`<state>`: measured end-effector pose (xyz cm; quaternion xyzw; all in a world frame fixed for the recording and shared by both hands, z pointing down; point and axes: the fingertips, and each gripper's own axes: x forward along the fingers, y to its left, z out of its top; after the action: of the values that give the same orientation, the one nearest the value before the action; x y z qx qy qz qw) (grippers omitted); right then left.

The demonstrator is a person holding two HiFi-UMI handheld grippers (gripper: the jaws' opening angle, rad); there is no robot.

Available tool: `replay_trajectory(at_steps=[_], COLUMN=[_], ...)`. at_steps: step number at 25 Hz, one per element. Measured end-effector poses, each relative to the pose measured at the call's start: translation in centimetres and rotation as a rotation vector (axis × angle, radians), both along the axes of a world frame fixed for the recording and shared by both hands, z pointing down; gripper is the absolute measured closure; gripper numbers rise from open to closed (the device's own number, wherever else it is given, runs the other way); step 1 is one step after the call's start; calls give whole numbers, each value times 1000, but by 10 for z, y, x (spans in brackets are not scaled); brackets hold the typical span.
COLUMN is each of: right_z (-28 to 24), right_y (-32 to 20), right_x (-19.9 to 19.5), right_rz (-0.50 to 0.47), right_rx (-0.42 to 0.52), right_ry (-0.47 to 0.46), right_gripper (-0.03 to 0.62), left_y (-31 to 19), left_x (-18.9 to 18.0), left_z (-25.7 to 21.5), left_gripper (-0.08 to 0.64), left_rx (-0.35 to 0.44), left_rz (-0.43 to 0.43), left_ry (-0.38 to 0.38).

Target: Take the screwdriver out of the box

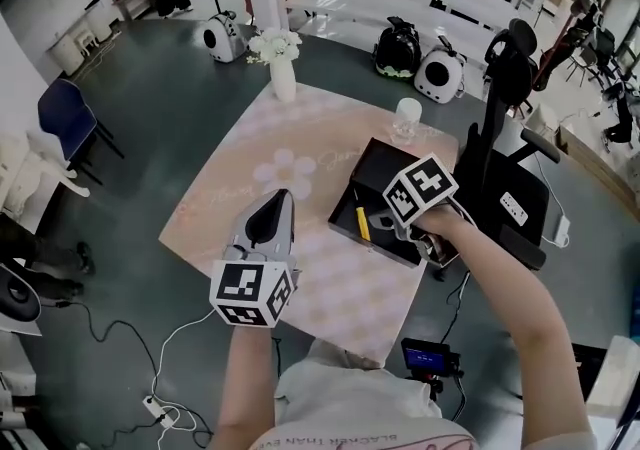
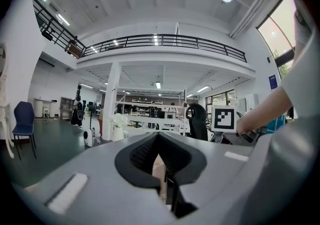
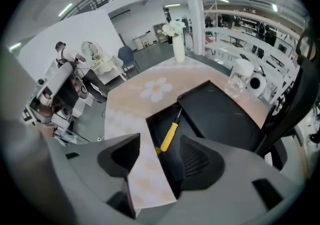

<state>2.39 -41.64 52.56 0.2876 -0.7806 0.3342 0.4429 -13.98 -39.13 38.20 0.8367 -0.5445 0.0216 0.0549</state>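
Surface (image 1: 300,153) w/ a pale pink checked cloth, one flower print mid-cloth, fills the centre of the head view; grey floor all round it.

Black office chair (image 1: 510,58) stands off the surface, far right.

Black box (image 1: 385,178) sits open on the right part of the surface, close to the right edge. In the right gripper view the box (image 3: 220,114) shows a dark open tray on the left and a flat black panel to the right of it.

Left claw (image 1: 272,200) is over the near left part of the cloth, well apart from the box, pointing about level toward the far side. In the left gripper view the left claw (image 2: 159,139) has its tips together w/ only a thin slit lower down, nothing in it.

Right claw (image 1: 388,228) hangs over the near edge of the box, tilted steeply down. In its own view the right claw (image 3: 159,151) is spread wide and holds nothing; cloth and box edge show thru the gap.

White vase (image 1: 283,78) w/ white flowers, far edge of surface, upright.

Clear jar (image 1: 407,120) just beyond the box's far corner.

Screwdriver (image 1: 361,221), yellow handle: lies in the left part of the box tray, handle near, shaft pointing far. In the right gripper view the screwdriver (image 3: 170,134) shows between the jaws but beyond them, not touched.
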Motion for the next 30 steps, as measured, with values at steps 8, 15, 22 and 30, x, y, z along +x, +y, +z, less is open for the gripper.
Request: replay_trajectory(at_steps=[8,15,22,30], right_z=[70,117,146,154], right_y=[-27,-37,-40,-44], right_x=[-10,-25,-29,-24], right_rz=[173,230,243,258], right_rx=[-104,-156,-167,-138], right_ry=[91,141,246,326], right_gripper=[388,415,417,479], left_y=[-14,-25,-30,-29], left_x=[-14,-22,-34,-47], left_z=[26,44,58,66], left_gripper=[549,549,549,549], left_rx=[-62,-99,-136,-153], left_rz=[-10,-5,-23,-55], left_ry=[6,7,16,22])
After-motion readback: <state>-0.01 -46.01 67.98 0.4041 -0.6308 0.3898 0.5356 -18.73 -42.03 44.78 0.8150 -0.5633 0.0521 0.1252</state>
